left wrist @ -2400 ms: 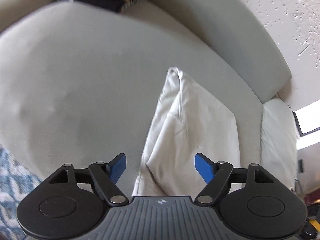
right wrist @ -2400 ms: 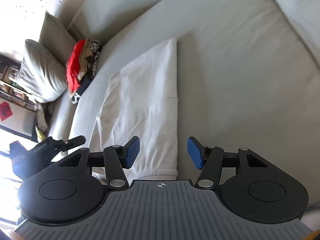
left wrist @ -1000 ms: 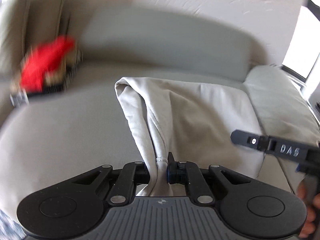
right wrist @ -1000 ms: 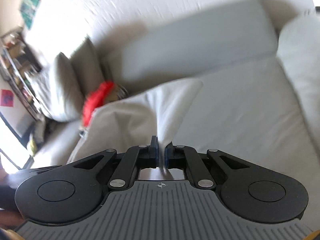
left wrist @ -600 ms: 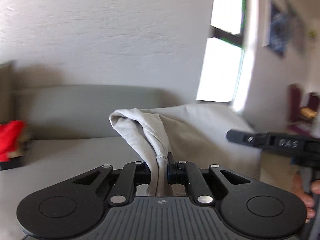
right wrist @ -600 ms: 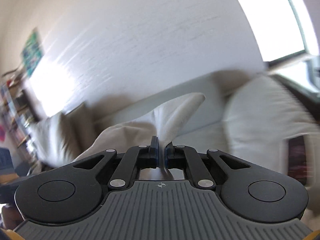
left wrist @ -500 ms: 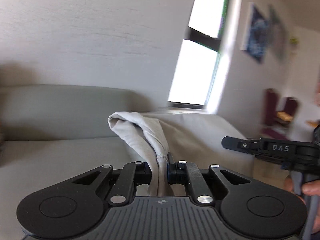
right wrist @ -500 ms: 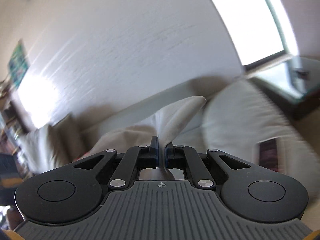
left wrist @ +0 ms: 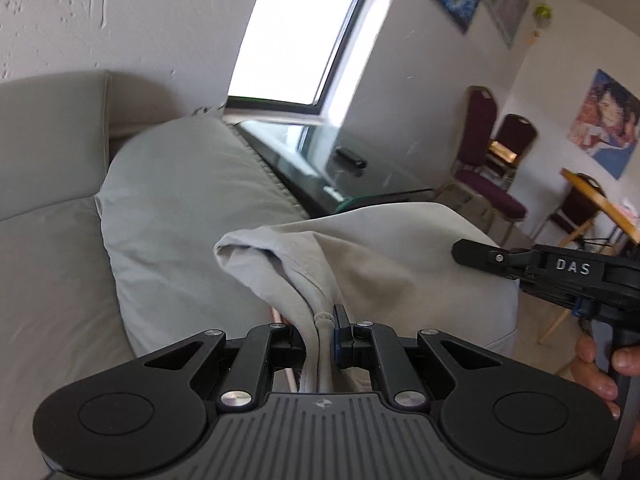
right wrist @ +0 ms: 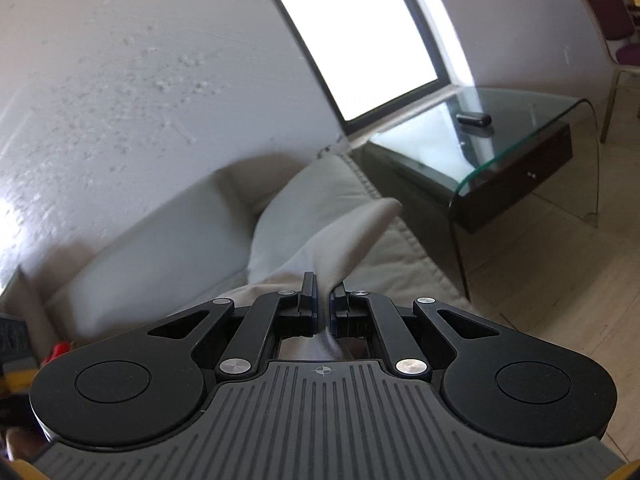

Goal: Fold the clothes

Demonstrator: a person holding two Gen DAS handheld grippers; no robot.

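A pale grey folded garment [left wrist: 384,256] hangs in the air between both grippers, lifted off the sofa. My left gripper [left wrist: 320,334] is shut on a bunched hem of it. In the right wrist view my right gripper [right wrist: 323,300] is shut on another edge of the same garment [right wrist: 352,232], which sticks up past the fingers. The right gripper's body with its DAS label [left wrist: 560,272] shows at the right of the left wrist view, held by a person's hand [left wrist: 600,364].
A grey sofa [left wrist: 48,216] with a fat armrest cushion [left wrist: 192,184] lies below. Beside it stands a glass side table [right wrist: 520,148] with a small black object [right wrist: 474,119] on top. Purple chairs [left wrist: 492,172] and a wooden table [left wrist: 600,208] stand further right.
Both grippers swung to the right with the garment, away from the sofa seat and the red clothes pile, toward the armrest, window and side table. Both stayed shut on the cloth.
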